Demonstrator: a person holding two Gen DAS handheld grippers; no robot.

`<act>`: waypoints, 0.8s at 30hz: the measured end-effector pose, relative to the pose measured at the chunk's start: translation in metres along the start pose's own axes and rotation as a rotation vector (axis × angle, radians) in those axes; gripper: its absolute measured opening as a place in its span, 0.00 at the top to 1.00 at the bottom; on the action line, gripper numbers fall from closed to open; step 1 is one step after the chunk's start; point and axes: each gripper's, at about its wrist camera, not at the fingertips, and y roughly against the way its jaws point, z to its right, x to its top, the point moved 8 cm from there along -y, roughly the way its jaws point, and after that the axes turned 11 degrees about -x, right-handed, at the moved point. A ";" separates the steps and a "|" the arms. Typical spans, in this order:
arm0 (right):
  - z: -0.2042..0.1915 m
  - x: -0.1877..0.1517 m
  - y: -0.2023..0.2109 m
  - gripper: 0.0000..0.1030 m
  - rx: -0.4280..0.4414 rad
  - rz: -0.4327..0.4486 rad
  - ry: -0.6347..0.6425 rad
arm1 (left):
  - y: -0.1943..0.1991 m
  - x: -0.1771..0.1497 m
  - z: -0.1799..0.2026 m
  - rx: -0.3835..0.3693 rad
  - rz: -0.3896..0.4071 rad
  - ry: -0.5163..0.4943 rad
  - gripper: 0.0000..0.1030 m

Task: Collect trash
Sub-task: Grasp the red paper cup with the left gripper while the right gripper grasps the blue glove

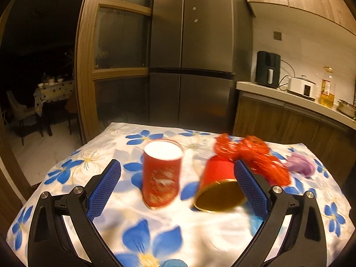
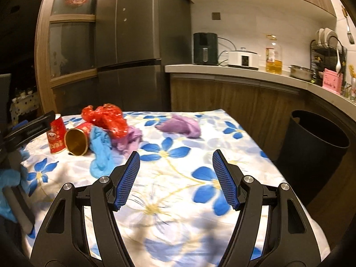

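An upright red paper cup (image 1: 161, 173) (image 2: 55, 136) stands on the flowered tablecloth (image 1: 178, 227) (image 2: 178, 189). Beside it a second red cup (image 1: 219, 184) (image 2: 77, 139) lies tipped, gold inside facing me. Crumpled red plastic (image 1: 251, 155) (image 2: 104, 118) lies behind it. A blue glove (image 2: 100, 153) and purple gloves (image 2: 130, 139) lie next to that; another purple wad (image 1: 299, 163) (image 2: 180, 125) sits apart. My left gripper (image 1: 178, 166) is open above the table, the upright cup between its fingers without touching. My right gripper (image 2: 175, 158) is open over bare cloth, empty.
A black bin (image 2: 311, 146) stands on the floor right of the table. Behind are a grey fridge (image 1: 189, 55) and a counter (image 2: 244, 70) with an air fryer, cooker, oil bottle and dish rack. A blue-gloved hand (image 2: 11, 184) holds the left gripper at the left edge.
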 end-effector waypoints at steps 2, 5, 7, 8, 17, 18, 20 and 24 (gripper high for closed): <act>-0.010 0.001 -0.002 0.35 0.011 0.001 0.005 | -0.010 0.003 -0.008 0.006 -0.016 0.000 0.06; -0.025 0.005 -0.006 0.35 0.030 0.004 0.008 | -0.022 0.006 -0.014 0.008 -0.025 -0.018 0.06; -0.033 0.007 -0.009 0.35 0.041 0.004 0.010 | -0.030 0.005 -0.018 0.003 -0.040 -0.020 0.06; -0.037 0.009 -0.010 0.35 0.046 0.004 0.012 | -0.034 0.004 -0.019 -0.001 -0.054 -0.019 0.06; -0.070 0.016 -0.019 0.35 0.084 0.007 0.037 | -0.057 -0.006 -0.034 -0.014 -0.132 0.029 0.22; -0.073 0.017 -0.020 0.35 0.087 0.008 0.040 | -0.059 -0.007 -0.034 -0.020 -0.144 0.035 0.29; -0.079 0.017 -0.022 0.35 0.095 0.008 0.047 | -0.063 -0.010 -0.036 -0.028 -0.161 0.047 0.33; -0.089 0.015 -0.028 0.35 0.106 -0.002 0.062 | -0.066 -0.015 -0.041 -0.045 -0.179 0.082 0.49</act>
